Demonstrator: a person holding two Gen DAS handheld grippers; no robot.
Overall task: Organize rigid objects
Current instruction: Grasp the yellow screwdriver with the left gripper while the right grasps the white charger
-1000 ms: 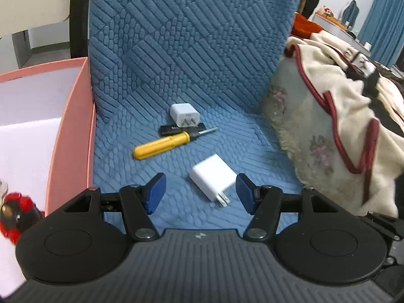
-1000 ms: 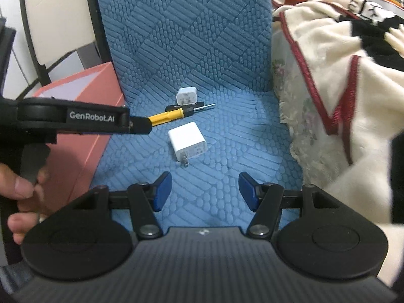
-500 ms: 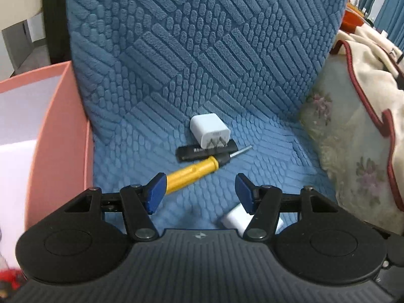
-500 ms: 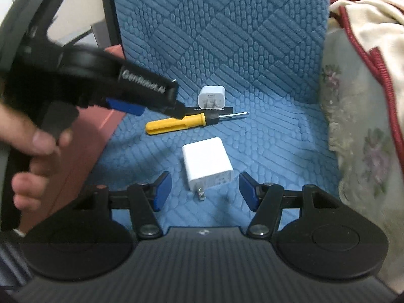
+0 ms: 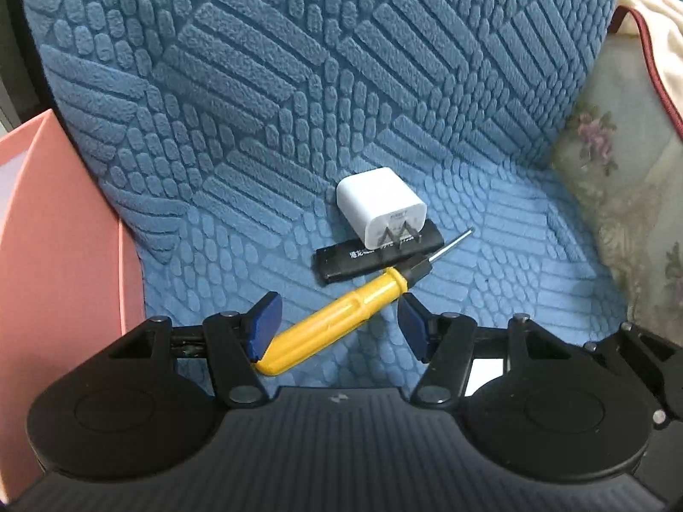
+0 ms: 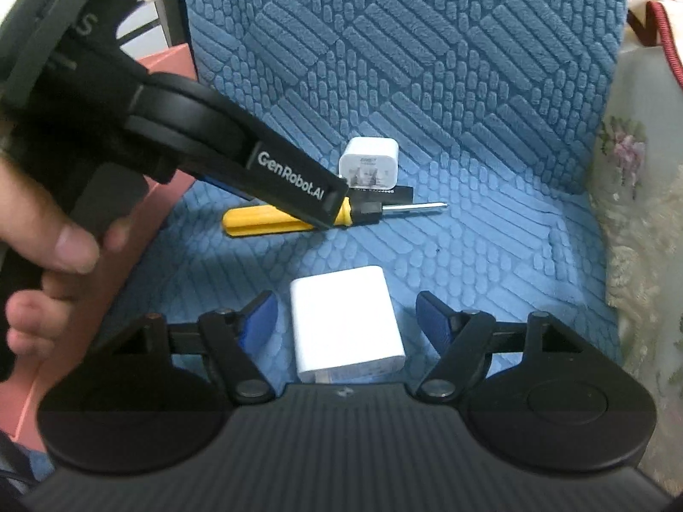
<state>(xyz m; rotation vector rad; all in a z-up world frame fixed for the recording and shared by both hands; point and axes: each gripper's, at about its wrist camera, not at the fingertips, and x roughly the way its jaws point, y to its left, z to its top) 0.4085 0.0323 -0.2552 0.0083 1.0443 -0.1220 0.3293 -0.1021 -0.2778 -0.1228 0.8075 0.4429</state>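
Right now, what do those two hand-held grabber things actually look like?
Both are matte black plastic with ribbed bodies and round pivot discs. The left gripper and right gripper each end in blue finger pads. White "GenRobot.AI" lettering marks the left one's side. A bare hand grips it.

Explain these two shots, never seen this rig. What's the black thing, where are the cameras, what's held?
No robot arm here: a person carries a hand-held two-finger tool in each hand, and each has a fisheye camera looking forward along its blue fingers.

Left wrist view: the left tool is open, its fingers either side of a yellow screwdriver lying on a blue quilted seat cover. Behind it lie a black stick and a small white charger. A pink box stands at the left.

Right wrist view: the right tool is open around a larger white charger. The black body at the left is the other tool, in the person's hand.

Nothing is gripped yet.
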